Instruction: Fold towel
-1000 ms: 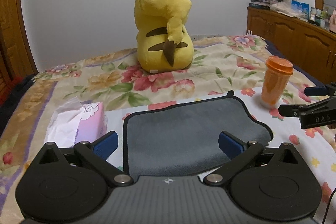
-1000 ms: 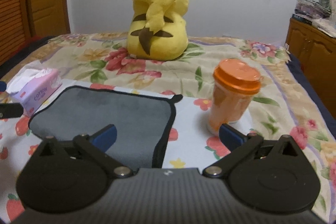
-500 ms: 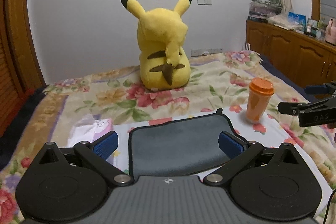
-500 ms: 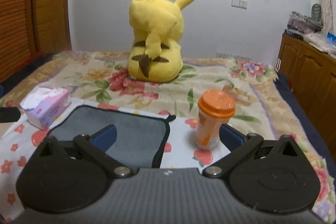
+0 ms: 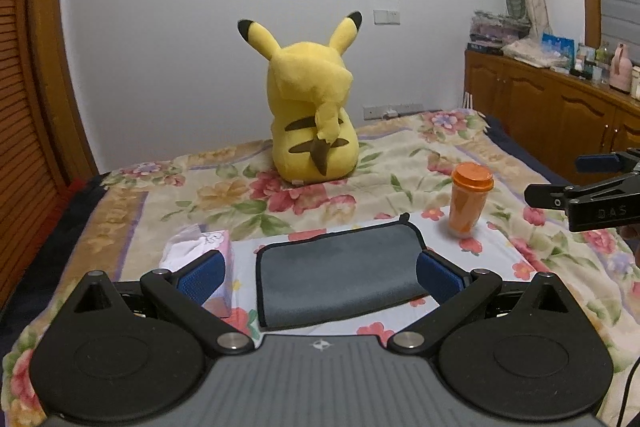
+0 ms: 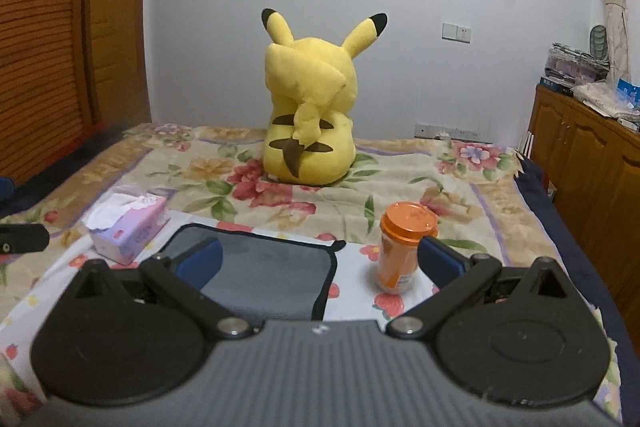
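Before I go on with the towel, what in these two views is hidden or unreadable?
- Towel near edge: left wrist view, partly behind the left gripper body; right wrist view, hidden behind the right gripper.
- Tissue box front: left view, behind a finger.
- Orange cup label: too small.

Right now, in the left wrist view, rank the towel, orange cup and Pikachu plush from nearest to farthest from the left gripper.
1. Towel: directly ahead, between the open left gripper's fingers.
2. Orange cup: farther, to the right.
3. Pikachu plush: farthest, by the wall.
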The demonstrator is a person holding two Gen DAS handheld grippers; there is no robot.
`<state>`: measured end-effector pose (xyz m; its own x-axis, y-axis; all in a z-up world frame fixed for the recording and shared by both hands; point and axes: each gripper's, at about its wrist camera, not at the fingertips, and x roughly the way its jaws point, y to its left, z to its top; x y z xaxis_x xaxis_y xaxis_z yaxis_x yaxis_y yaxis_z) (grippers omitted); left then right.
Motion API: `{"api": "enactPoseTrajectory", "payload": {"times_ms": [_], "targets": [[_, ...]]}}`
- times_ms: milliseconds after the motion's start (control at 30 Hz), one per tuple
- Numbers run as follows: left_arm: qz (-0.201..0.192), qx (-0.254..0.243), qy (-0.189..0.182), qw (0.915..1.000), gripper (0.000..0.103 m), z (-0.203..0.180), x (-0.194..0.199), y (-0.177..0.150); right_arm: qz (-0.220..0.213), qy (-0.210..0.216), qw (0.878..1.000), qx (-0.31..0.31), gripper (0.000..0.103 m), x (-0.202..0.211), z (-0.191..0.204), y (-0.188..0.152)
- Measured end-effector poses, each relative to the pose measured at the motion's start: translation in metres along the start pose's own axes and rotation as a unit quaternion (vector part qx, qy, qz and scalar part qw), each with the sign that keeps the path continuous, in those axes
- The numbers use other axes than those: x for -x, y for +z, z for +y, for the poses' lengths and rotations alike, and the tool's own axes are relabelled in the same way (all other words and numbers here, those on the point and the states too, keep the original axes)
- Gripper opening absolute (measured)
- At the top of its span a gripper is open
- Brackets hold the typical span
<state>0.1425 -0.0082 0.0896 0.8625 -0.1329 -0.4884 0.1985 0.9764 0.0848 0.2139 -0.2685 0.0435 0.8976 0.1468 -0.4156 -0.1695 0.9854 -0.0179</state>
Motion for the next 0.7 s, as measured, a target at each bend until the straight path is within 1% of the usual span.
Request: {"api": "enactPoseTrajectory", "payload": {"times_ms": [267, 500, 700], "targets": [[0.008, 0.008, 0.004, 0.9999, 0.103, -0.003, 0.039, -0.019, -0.007, 0.01, 1.0, -0.002, 0.103, 0.034, 0.002, -0.006], [0.009, 0.012, 0.008, 0.9999, 0.103, -0.006, 0.059, -0.034, -0.012, 0.011, 1.0, -0.003, 0.103, 0.055, 0.006, -0.016], [0.009, 0.024, 0.001, 0.9997, 0.103, -0.01, 0.07, -0.048, -0.005, 0.013, 1.0, -0.007, 0.103, 0.065, 0.013, -0.031]]}}
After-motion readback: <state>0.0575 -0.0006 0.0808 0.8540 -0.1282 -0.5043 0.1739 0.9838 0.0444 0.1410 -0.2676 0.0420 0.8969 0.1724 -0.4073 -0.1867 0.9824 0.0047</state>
